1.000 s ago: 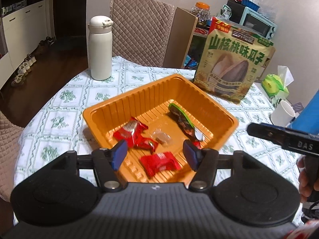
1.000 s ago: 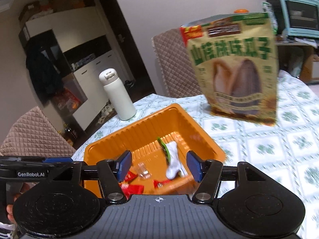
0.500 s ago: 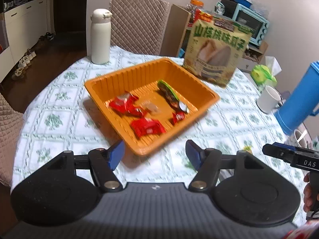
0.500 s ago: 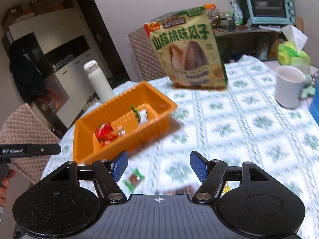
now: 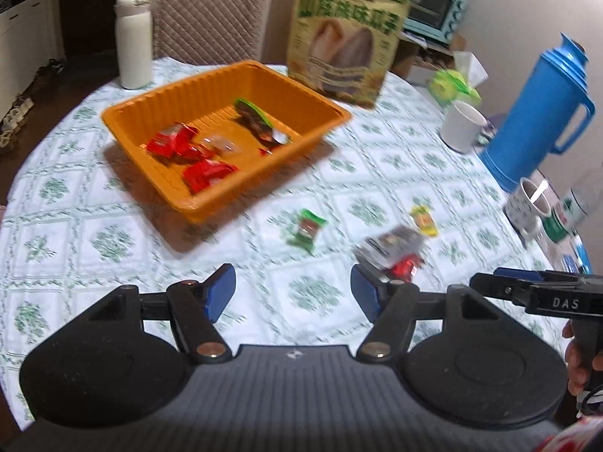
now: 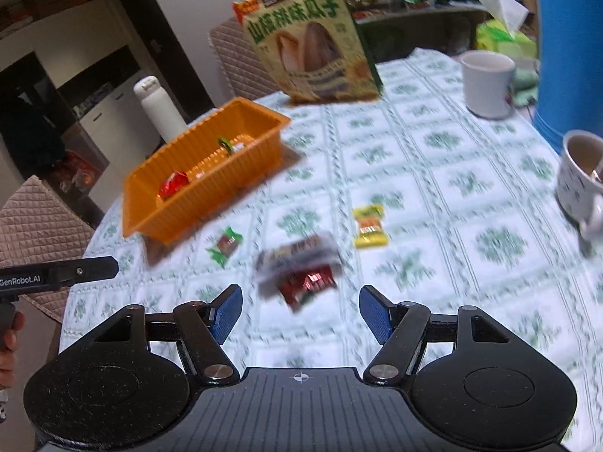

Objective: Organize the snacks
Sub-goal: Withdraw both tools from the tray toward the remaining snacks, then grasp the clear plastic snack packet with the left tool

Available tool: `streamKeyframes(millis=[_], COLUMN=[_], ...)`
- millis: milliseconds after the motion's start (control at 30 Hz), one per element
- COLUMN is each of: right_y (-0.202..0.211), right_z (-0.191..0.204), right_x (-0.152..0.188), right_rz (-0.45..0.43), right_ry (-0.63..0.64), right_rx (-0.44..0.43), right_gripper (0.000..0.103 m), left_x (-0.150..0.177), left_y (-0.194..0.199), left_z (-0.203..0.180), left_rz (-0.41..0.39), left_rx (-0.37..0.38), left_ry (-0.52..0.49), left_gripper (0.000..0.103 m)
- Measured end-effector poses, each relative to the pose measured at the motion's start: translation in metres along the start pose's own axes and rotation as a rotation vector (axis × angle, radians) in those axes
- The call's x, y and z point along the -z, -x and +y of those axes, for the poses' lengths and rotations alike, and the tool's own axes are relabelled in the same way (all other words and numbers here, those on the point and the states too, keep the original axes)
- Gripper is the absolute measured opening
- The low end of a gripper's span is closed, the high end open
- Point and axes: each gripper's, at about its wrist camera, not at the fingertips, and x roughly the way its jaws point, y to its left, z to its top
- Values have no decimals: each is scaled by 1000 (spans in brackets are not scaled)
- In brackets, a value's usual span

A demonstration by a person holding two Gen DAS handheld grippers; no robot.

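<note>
Both grippers, L (image 5: pixel 293 290) and R (image 6: pixel 297 310), fingers part open w/ nothing held, angled down at loose snacks (image 6: pixel 299 267) on desk (image 6: pixel 433 173) just beside tray (image 5: pixel 181 188), which holds several already, prob. lining up next pick.

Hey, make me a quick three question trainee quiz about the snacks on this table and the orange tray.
1. True or false: the green-wrapped candy lies inside the orange tray.
2. Which loose snack lies nearest the right gripper? A) yellow-wrapped candy B) red-wrapped snack
3. Fill in: behind the tray stands a white ____.

Key: 1 false; 2 B; 3 bottle.
</note>
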Motion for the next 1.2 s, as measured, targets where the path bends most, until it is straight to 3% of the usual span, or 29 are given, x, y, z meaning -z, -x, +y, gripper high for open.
streamKeyframes(millis=[467,867,967,1200], right_y=[2,-3,-6,-12], right_z=[-15,-26,-27,-30], right_x=[18,18,17,13], right_rz=[20,12,6,7], right_ry=[-16,-38,-42,-50], right_rx=[64,81,82,81], right_gripper=[69,69,69,69], left_x=[8,5,4,2], left_y=[-29,-62,-72,-94], left_z=[-47,-69,-78,-99], left_rz=[47,67,65,30], left_rx=[69,80,75,51], left_ry=[-146,-275,-341,-502], left_gripper=[64,61,55,55])
